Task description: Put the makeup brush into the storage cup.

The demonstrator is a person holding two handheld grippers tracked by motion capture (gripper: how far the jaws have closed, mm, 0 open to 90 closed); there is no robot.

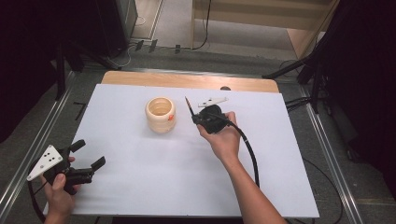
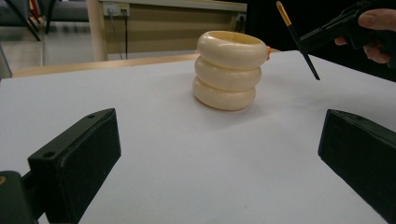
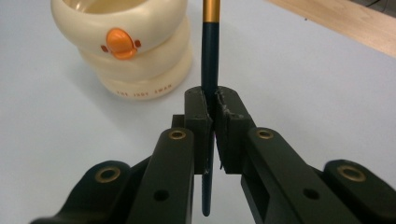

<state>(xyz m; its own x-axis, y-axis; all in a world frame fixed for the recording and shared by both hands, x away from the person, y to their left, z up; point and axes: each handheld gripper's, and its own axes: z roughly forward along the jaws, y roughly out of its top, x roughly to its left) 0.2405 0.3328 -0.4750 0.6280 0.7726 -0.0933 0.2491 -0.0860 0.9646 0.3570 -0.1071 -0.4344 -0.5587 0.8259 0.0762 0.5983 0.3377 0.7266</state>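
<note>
A cream ribbed holder (image 1: 160, 114) shaped like three stacked rings stands upright on the white table (image 1: 154, 177); an orange button shows on its side (image 3: 122, 43). My right gripper (image 1: 196, 117) is just right of the holder, shut on a dark pencil (image 1: 189, 107) with a gold band (image 3: 210, 9), held above the table and tilted. In the left gripper view the holder (image 2: 229, 70) stands ahead and the pencil (image 2: 299, 39) hangs at upper right. My left gripper (image 1: 88, 154) rests at the table's front left, open, with nothing between its jaws.
A small white object (image 1: 212, 101) lies on the table behind the right gripper. A wooden strip (image 1: 187, 80) runs along the table's far edge. A black cable (image 1: 247, 149) trails from the right gripper. Dark stands surround the table.
</note>
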